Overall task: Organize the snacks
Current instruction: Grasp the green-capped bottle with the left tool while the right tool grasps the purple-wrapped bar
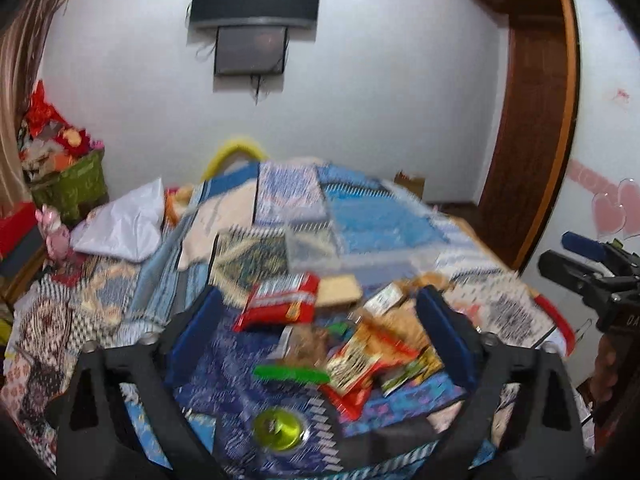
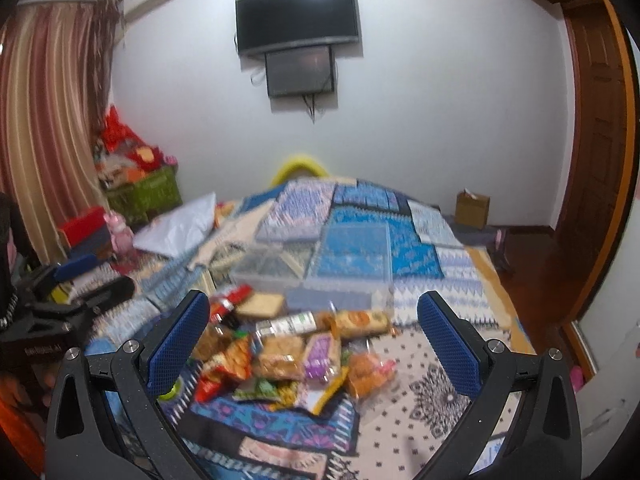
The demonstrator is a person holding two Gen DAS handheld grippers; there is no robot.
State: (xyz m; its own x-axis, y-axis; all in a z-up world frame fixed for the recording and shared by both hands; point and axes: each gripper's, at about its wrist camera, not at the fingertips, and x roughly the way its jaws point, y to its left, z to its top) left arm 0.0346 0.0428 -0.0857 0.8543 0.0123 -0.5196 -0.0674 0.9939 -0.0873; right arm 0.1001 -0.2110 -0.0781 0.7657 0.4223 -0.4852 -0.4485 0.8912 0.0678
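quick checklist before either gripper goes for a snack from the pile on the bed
1. Left gripper open, nothing between its pads: ok.
2. Right gripper open and empty: ok.
3. Snack pile ahead of both grippers, on the bedspread: ok.
4. Clear plastic box behind the pile, lid off: cannot tell, blurred.
5. A single packet lying apart: the red packet sits at the pile's edge: ok.
6. Green round lid close under the left gripper, may obstruct: cannot tell.

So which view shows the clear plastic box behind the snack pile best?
The right wrist view: the clear plastic box shows its compartments and full width beyond the snack pile. In the left wrist view it is blurrier and its outline is harder to trace.
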